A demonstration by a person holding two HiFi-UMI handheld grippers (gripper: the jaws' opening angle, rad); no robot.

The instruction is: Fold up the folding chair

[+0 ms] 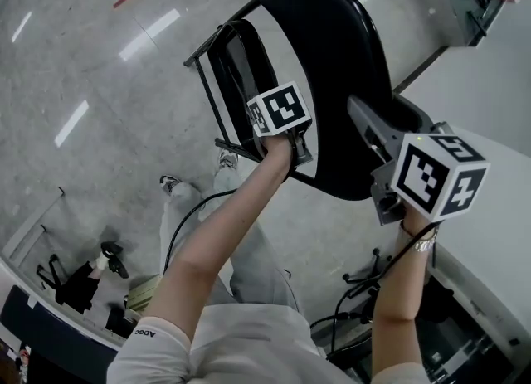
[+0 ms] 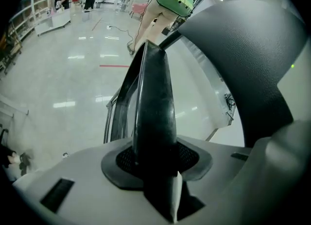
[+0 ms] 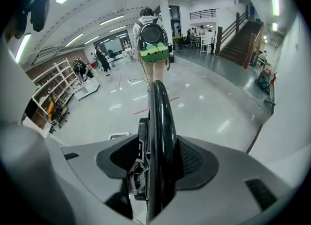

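- Left gripper [image 2: 155,147]: jaws clamped on the edge of the smaller black panel [image 2: 153,97] of the chair [image 1: 340,75], apparently to steady it.
- Right gripper [image 3: 158,157]: jaws clamped on the larger panel [image 3: 158,117] at its thin rim, probably to swing it shut.
- Chair: tilted over the floor [image 1: 91,51], looks partly folded.

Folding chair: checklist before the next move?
1. Grip of left tool on narrower panel: ok, shut on it.
2. Grip of right tool on wider panel, at its edge: ok, shut on it.
3. Both panels flat together: not ok, floor shows between them.
4. Person's shoes out from under the frame: cannot tell.
5. The person with backpack ahead stands well off: ok.
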